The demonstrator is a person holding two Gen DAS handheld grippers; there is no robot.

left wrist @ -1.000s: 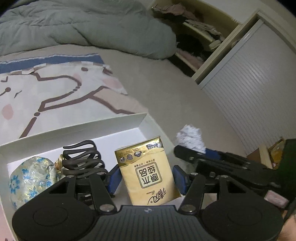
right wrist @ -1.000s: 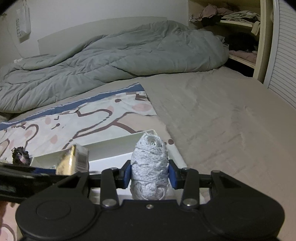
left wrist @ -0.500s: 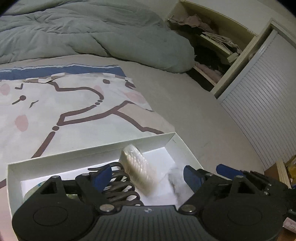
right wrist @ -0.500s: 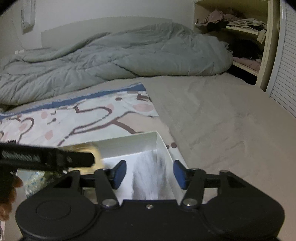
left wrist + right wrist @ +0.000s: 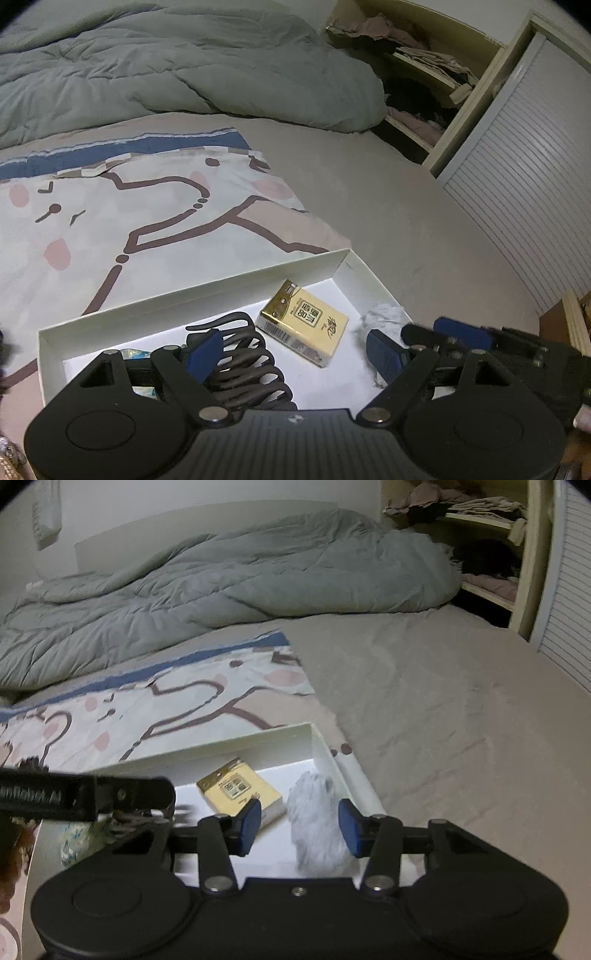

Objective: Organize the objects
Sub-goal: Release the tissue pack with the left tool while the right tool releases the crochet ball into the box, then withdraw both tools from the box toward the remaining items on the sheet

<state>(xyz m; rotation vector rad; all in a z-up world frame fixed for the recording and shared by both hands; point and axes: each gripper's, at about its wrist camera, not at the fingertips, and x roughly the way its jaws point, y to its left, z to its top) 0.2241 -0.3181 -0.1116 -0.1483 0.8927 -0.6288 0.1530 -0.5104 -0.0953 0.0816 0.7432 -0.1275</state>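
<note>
In the shallow white cardboard box [image 5: 207,295] on the bed, a dark coiled plastic hair clip [image 5: 247,369] lies left of the gold tissue packet [image 5: 304,326]. The left claw [image 5: 295,354] hangs released above them. The right claw [image 5: 299,825], jaws just narrowed, straddles the white yarn ball [image 5: 314,819] without pressing it.

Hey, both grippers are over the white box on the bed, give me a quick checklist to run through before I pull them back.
1. Left gripper let go of the gold tissue pack: ok, jaws wide, pack lying flat in the white box.
2. Right gripper free of the white yarn ball: ok; its jaws have just been closing a little, but gaps show at both pads.
3. Yarn ball inside the box: ok, in the right corner.
4. Black hair claw clear of the left fingers: cannot tell, it lies right under them.
5. Yarn ball settled: cannot tell, blurred.
</note>
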